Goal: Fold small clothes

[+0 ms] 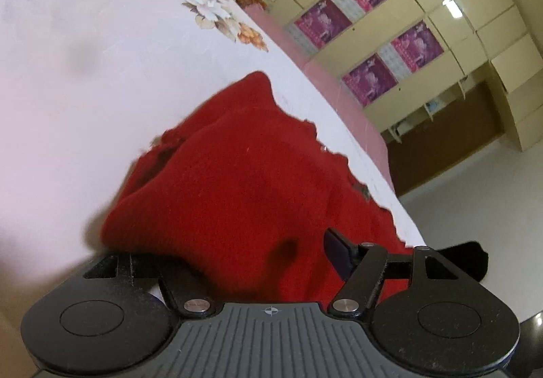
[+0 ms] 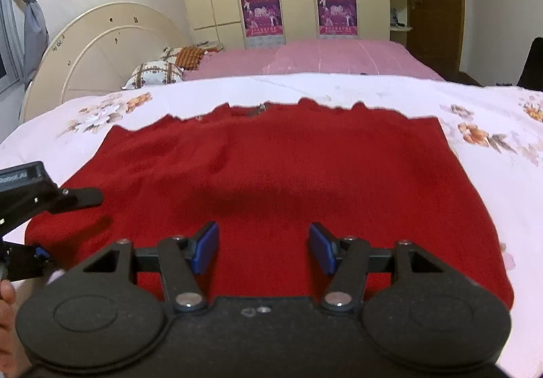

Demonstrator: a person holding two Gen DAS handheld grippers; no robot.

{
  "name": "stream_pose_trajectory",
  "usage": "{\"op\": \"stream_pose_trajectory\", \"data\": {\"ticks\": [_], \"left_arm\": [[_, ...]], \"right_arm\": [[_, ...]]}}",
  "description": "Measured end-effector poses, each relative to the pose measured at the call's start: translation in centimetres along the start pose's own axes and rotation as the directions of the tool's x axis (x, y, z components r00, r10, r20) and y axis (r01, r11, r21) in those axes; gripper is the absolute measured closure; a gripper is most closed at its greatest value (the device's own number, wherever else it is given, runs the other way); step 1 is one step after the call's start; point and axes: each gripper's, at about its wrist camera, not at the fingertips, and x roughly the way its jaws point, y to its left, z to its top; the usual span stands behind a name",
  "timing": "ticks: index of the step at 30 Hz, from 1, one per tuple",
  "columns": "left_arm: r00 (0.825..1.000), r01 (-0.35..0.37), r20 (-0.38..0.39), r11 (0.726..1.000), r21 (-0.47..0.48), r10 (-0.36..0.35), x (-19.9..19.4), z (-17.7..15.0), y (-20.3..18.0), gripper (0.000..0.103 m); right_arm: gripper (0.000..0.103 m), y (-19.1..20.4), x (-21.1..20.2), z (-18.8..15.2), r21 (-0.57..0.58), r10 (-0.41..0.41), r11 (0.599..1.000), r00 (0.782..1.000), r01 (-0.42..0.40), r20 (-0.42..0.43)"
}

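Note:
A red knitted garment (image 2: 271,174) lies spread flat on the white floral bedsheet (image 2: 492,113). My right gripper (image 2: 263,249) hovers open over its near edge, blue pads apart and nothing pinched. At the garment's left corner my left gripper (image 2: 62,225) stands open. One finger is above the cloth and casts a shadow on it, the other is below the edge. In the left wrist view the red garment (image 1: 237,174) bulges between the jaws of my left gripper (image 1: 234,252). One finger (image 1: 336,249) shows on top of the cloth, while the other is hidden under it.
Beyond the sheet lies a pink blanket (image 2: 339,55), with pillows (image 2: 156,72) and a cream headboard (image 2: 101,45) at the far left. A wardrobe with purple posters (image 2: 261,11) fills the back wall. A person's hand (image 2: 6,293) shows at the lower left. The bed's edge (image 1: 373,127) drops to the floor.

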Motion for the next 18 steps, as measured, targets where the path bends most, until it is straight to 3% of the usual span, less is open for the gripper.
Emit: {"op": "stream_pose_trajectory", "data": {"ticks": [2, 3, 4, 5, 7, 9, 12, 14, 18], "left_arm": [[1.000, 0.002, 0.011, 1.000, -0.009, -0.002, 0.4, 0.3, 0.0, 0.034], [1.000, 0.003, 0.015, 1.000, -0.013, -0.003, 0.6, 0.4, -0.1, 0.043], [1.000, -0.006, 0.019, 1.000, -0.019, 0.007, 0.9, 0.5, -0.1, 0.069], [1.000, -0.012, 0.007, 0.999, -0.037, 0.013, 1.3, 0.7, 0.2, 0.075], [1.000, 0.000, 0.005, 0.997, -0.083, 0.000, 1.5, 0.8, 0.9, 0.077], [1.000, -0.009, 0.014, 0.999, -0.046, 0.010, 1.4, 0.6, 0.5, 0.080], [0.999, -0.018, 0.041, 1.000, 0.006, 0.018, 1.0, 0.6, -0.5, 0.088], [0.998, -0.007, 0.069, 0.997, 0.074, 0.002, 0.2, 0.9, -1.8, 0.093], [0.992, 0.028, 0.112, 0.963, 0.269, -0.060, -1.2, 1.2, -5.2, 0.094]], "right_arm": [[0.045, 0.0, 0.4, 0.6, -0.013, -0.002, 1.000, 1.000, 0.002, 0.016], [0.045, 0.0, 0.6, 0.9, -0.022, -0.004, 1.000, 1.000, 0.005, 0.020], [0.045, 0.1, 1.0, 1.2, -0.031, -0.006, 0.999, 1.000, 0.007, 0.022], [0.046, 0.1, 1.3, 1.5, -0.035, -0.006, 0.999, 1.000, 0.007, 0.025], [0.046, 0.1, 1.9, 2.1, -0.037, -0.010, 0.999, 0.999, 0.011, 0.042], [0.046, 0.2, 2.5, 2.6, -0.049, -0.024, 0.998, 0.998, 0.027, 0.060], [0.046, 0.8, 4.7, 1.9, -0.118, -0.057, 0.991, 0.998, 0.057, 0.001], [0.045, 1.4, 4.9, 0.7, -0.197, -0.078, 0.977, 0.996, 0.085, 0.044], [0.045, 1.2, 4.9, 0.8, -0.172, -0.074, 0.982, 0.996, 0.081, 0.043]]}}
